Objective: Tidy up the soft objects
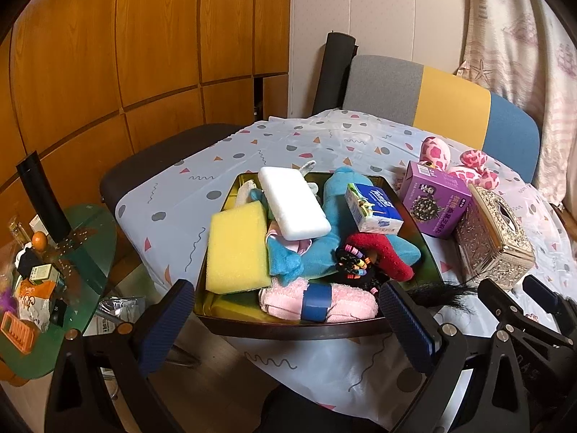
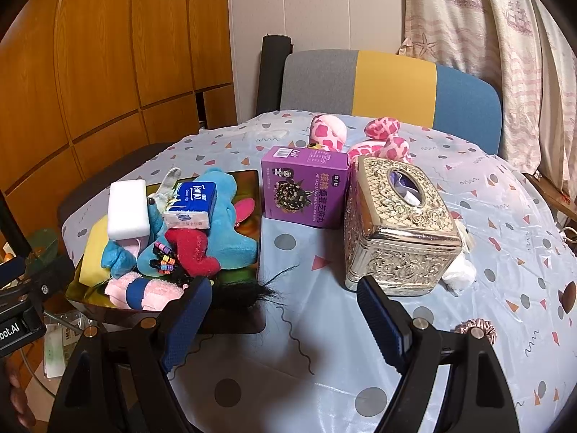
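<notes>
A dark tray [image 1: 288, 328] [image 2: 252, 187] on the table is piled with soft things: a yellow sponge [image 1: 236, 249], a white sponge [image 1: 294, 207] [image 2: 128, 209], a blue plush [image 1: 335, 223] [image 2: 223, 223], a red plush [image 1: 382, 252] [image 2: 191, 249], a pink towel with a blue band [image 1: 317, 303] [image 2: 144, 294], a Tempo tissue pack [image 1: 373, 209] [image 2: 193, 202], coloured hair ties [image 1: 355, 267] and black hair [image 2: 252, 292]. A pink spotted plush [image 1: 461, 166] [image 2: 360, 137] lies on the cloth behind the boxes. My left gripper [image 1: 285, 324] hangs open before the tray. My right gripper [image 2: 283, 314] is open over bare cloth.
A purple box [image 1: 434, 198] [image 2: 306, 187] and an ornate metal tissue box [image 1: 494, 238] [image 2: 400, 223] stand right of the tray. A pink scrunchie [image 2: 479, 328] lies near the right fingers. A multicoloured chair [image 2: 389, 86] backs the table. A cluttered green glass side table [image 1: 54, 288] sits at left.
</notes>
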Motion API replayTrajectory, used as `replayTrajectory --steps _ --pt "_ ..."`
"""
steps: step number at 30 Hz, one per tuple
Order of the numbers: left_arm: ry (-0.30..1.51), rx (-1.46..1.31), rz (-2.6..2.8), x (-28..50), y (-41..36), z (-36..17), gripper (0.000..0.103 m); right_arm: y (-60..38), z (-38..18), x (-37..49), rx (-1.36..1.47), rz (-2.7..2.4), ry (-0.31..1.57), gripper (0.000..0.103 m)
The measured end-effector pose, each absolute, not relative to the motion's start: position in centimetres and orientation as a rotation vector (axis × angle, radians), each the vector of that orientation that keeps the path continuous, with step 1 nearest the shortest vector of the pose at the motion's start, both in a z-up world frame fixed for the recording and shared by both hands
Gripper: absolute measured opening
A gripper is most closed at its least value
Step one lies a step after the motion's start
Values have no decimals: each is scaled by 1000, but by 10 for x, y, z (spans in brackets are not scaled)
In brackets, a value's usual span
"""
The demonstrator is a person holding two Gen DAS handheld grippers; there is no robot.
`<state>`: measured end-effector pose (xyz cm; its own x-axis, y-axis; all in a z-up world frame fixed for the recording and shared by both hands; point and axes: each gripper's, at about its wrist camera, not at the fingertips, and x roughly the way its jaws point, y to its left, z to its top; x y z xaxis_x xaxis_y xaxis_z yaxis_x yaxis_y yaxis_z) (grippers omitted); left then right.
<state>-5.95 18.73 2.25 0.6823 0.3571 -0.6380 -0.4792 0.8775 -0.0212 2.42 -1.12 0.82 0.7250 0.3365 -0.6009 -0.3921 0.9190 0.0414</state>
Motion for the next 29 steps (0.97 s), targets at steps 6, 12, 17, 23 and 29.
replayTrajectory --steps 6,12,17,23,29 --pt "669 -191 474 -62 187 23 103 -11 9 24 -91 404 644 84" --pt "667 -191 475 -63 187 24 103 -12 11 23 -92 403 640 84" --pt "671 -184 473 -64 186 25 103 -12 11 21 -97 402 639 84" --pt "662 -151 499 -65 184 25 103 -12 12 21 -97 403 638 84" --pt "657 -163 489 -66 185 24 103 -14 10 22 -91 399 639 84"
